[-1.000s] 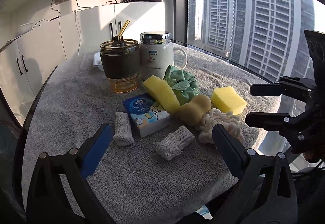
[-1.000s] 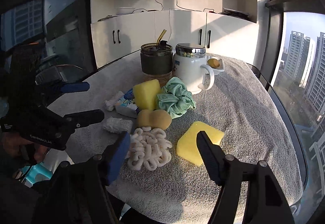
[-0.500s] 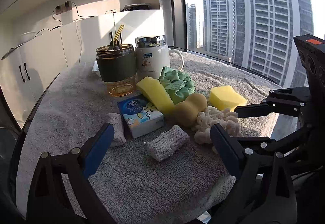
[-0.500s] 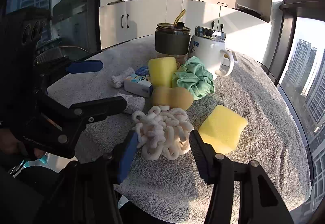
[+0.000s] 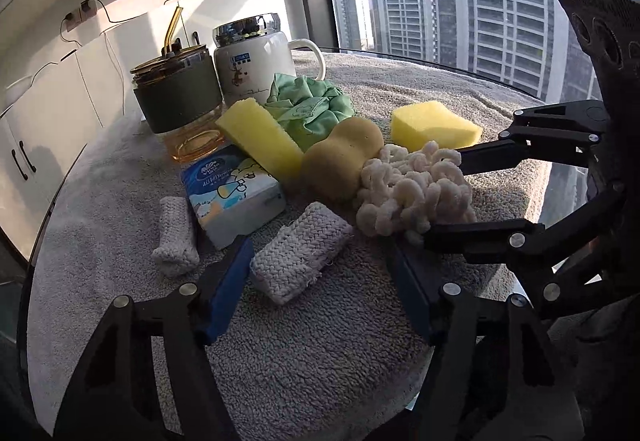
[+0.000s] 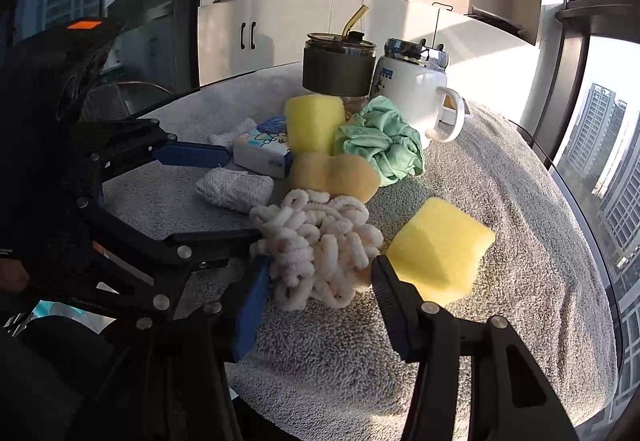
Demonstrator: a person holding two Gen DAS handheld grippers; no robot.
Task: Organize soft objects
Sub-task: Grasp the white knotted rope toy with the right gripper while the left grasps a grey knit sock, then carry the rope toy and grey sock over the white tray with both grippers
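**A:** Where do your two claws stand right now?

**B:** Your left gripper point(image 5: 320, 277) is spread wide and grips nothing. The white knitted roll point(image 5: 299, 255) lies between its blue pads point(image 5: 232, 281), nearer the left one, which is just beside it or touching; I cannot tell which. Your right gripper point(image 6: 316, 283) is also wide open, with the cream loopy chenille bundle point(image 6: 316, 241) sitting between its fingers. Its blue left pad point(image 6: 250, 311) is against the bundle's near edge, though nothing is squeezed.

**A:** And the rest of the soft things?

**B:** Just ahead of your right claw and off its right finger lies a flat yellow sponge point(image 6: 438, 251) on the grey towel point(image 6: 500, 321). Beyond the bundle sits the tan peanut-shaped sponge point(image 6: 334, 175), touching it. Further ahead, the green cloth point(image 6: 380, 147) is bunched against the white mug point(image 6: 414, 93), and an upright yellow sponge point(image 6: 314, 121) leans beside the tissue pack point(image 6: 262, 153). Ahead and left of your left claw lies a second knitted roll point(image 5: 175, 235), close beside the tissue pack. The amber tumbler with straw point(image 5: 178, 99) stands farthest ahead, next to the mug.
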